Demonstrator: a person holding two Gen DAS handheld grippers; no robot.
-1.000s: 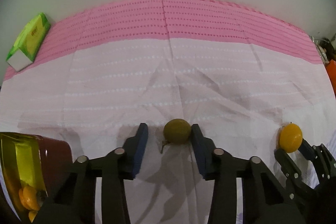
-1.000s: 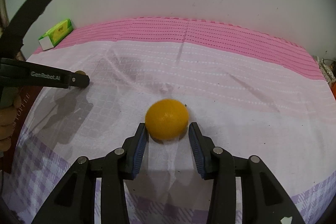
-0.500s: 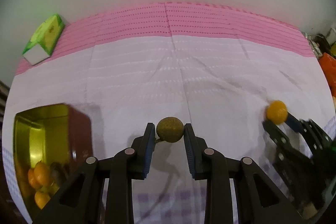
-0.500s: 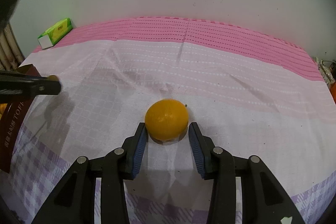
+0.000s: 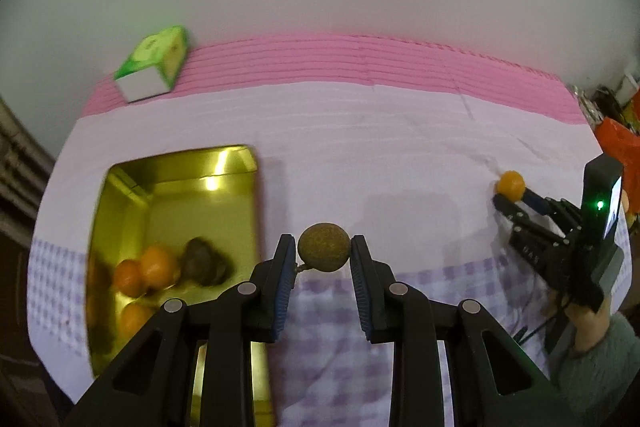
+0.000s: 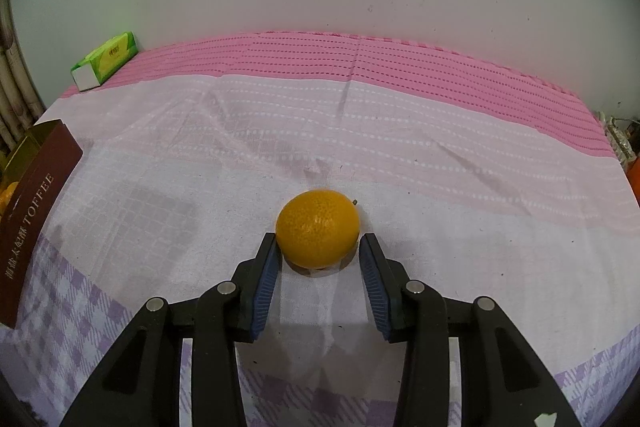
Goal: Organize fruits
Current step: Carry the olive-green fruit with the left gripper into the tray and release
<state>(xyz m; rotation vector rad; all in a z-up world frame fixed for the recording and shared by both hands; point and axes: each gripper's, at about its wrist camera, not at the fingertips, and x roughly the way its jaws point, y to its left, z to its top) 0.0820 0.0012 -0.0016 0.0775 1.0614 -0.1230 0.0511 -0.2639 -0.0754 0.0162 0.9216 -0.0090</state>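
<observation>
The little brown-green fruit [image 5: 324,247] sits tight between the pads of the left tongs [image 5: 323,254], lifted off the cloth [image 5: 360,131]. The gold tin [image 5: 176,163] with other fruit lies down to their left. Best to carry it right over the tin, go low, then let go softly. The right tongs [image 6: 318,250] stand open around the orange [image 6: 318,228], which rests on the cloth.

Olive-brown round fruit [image 5: 324,253] held aloft; orange [image 6: 318,234] lies on cloth; gold tin [image 5: 240,163] holds more fruit
</observation>
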